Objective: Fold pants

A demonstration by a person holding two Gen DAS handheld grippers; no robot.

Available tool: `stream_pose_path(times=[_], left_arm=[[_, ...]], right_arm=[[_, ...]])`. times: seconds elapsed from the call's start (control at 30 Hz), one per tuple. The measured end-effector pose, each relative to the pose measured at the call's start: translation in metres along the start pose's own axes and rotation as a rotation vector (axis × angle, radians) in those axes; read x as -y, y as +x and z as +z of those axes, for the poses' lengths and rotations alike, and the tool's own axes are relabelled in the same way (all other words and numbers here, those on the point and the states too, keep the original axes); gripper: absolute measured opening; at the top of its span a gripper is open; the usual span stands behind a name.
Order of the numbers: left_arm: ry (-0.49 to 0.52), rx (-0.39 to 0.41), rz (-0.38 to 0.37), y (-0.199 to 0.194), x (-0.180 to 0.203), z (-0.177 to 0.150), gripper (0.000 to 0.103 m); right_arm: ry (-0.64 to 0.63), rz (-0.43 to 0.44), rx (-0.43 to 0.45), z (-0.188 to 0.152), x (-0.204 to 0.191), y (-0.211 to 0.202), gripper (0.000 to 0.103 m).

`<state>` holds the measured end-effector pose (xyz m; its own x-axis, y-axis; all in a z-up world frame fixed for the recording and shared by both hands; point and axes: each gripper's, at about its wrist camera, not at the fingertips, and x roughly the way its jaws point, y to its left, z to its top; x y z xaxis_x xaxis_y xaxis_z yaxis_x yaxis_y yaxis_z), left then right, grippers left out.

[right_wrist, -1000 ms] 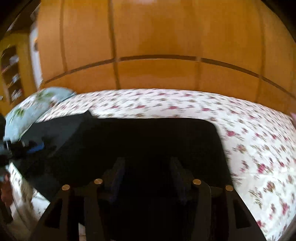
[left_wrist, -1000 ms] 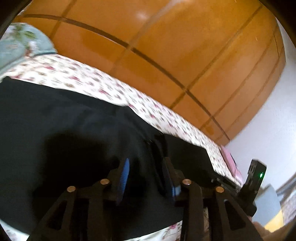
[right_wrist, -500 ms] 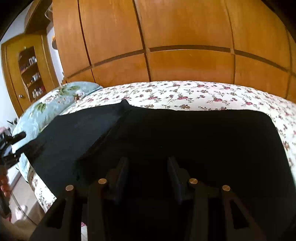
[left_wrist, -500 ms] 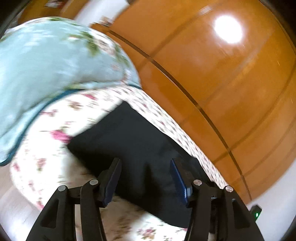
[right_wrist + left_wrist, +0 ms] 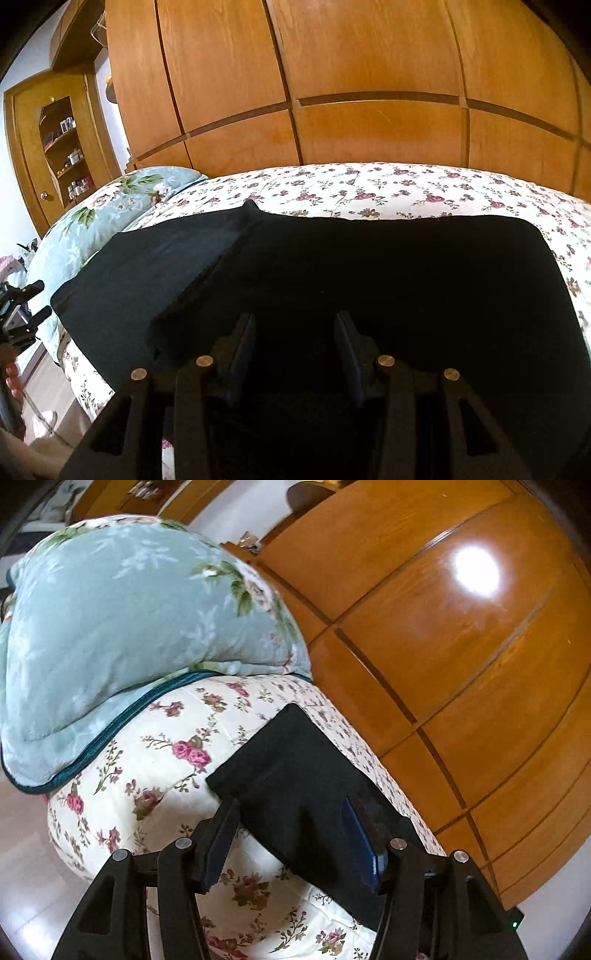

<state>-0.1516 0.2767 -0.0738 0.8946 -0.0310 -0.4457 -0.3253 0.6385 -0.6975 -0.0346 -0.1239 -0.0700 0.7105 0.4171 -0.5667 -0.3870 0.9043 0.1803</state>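
Black pants [image 5: 369,280] lie flat on the floral bedspread [image 5: 369,188], a wide doubled part on the right and one leg [image 5: 147,266] running left. In the left wrist view the leg's end [image 5: 295,775] lies on the bedspread [image 5: 155,760], partly between the spread fingers of my left gripper [image 5: 290,801]. Its pads stand apart and do not press on the cloth. This gripper also shows at the left edge of the right wrist view [image 5: 40,300]. My right gripper [image 5: 295,332] hovers low over the wide part, fingers apart, with only dark cloth seen beneath.
A pale green floral pillow [image 5: 129,627] [image 5: 110,210] lies just past the leg's end. Wooden wardrobe doors [image 5: 369,74] stand behind the bed. An open shelf cupboard [image 5: 62,155] is at far left. The bed edge drops to the floor [image 5: 22,849] on the left.
My left gripper swung left from the middle of the pants to the leg's end near the pillow, and its jaws widened. The right gripper dipped slightly, then held still.
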Motion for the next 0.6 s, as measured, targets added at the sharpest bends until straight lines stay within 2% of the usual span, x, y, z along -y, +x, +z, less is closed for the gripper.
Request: stream_pose_path(times=[0.17, 0.3, 0.4, 0.47, 0.6], left_arm=[[-0.085, -0.139, -0.026, 0.036, -0.008, 0.0, 0.059], [-0.159, -0.122, -0.017, 0.036, -0.013, 0.001, 0.059], [-0.123, -0.082, 0.013, 0.029, -0.015, -0.003, 0.06], [-0.155, -0.106, -0.002, 0.036, -0.02, -0.003, 0.06], [-0.172, -0.091, -0.05, 0.049, -0.018, 0.007, 0.067]], right_arm=[[0.004, -0.005, 0.008, -0.001, -0.001, 0.0, 0.046], [0.01, 0.002, 0.005, -0.001, 0.001, -0.002, 0.046], [0.01, 0.004, 0.01, -0.002, 0.001, -0.002, 0.046], [0.013, 0.0, 0.016, -0.002, 0.0, -0.002, 0.046], [0.013, -0.002, 0.015, -0.002, -0.001, -0.002, 0.047]])
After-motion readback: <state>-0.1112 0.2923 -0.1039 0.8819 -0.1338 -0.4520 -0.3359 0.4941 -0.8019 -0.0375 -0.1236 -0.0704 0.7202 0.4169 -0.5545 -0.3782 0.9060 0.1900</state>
